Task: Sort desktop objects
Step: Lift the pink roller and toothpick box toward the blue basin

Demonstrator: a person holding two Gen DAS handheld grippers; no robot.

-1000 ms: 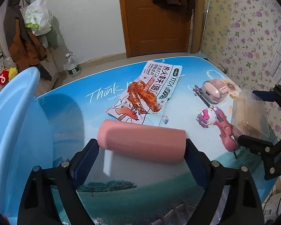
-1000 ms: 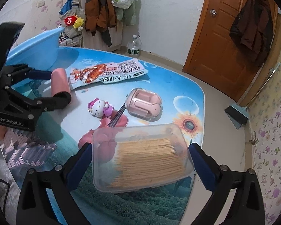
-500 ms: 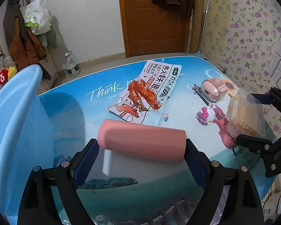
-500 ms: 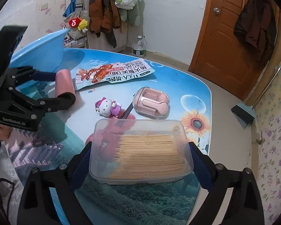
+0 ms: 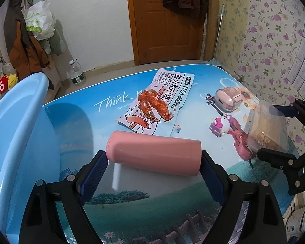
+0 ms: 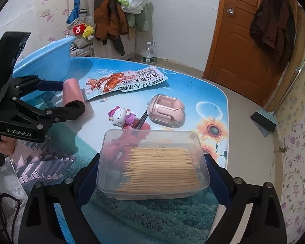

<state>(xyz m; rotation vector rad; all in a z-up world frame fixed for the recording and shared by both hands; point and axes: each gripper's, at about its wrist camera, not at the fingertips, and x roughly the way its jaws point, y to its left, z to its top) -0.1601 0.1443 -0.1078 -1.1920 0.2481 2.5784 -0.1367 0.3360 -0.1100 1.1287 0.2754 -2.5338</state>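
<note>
My left gripper [image 5: 153, 163] is shut on a pink cylinder [image 5: 153, 154], held end to end above the table; it also shows in the right wrist view [image 6: 73, 90]. My right gripper [image 6: 152, 174] is shut on a clear plastic box of toothpicks [image 6: 154, 164], lifted above the table; the box shows at the right of the left wrist view [image 5: 267, 130]. A snack packet [image 5: 160, 99], a Hello Kitty figure [image 6: 122, 116] and a pink earbud case [image 6: 165, 110] lie on the table.
A light blue basin [image 5: 16, 126] stands at the table's left edge. The table [image 5: 152, 209] has a printed blue and green cover. A water bottle [image 6: 150, 53], hung coats and a wooden door lie beyond the far edge.
The right gripper has raised the toothpick box higher and tilted it. The left gripper holds the pink cylinder in nearly the same place.
</note>
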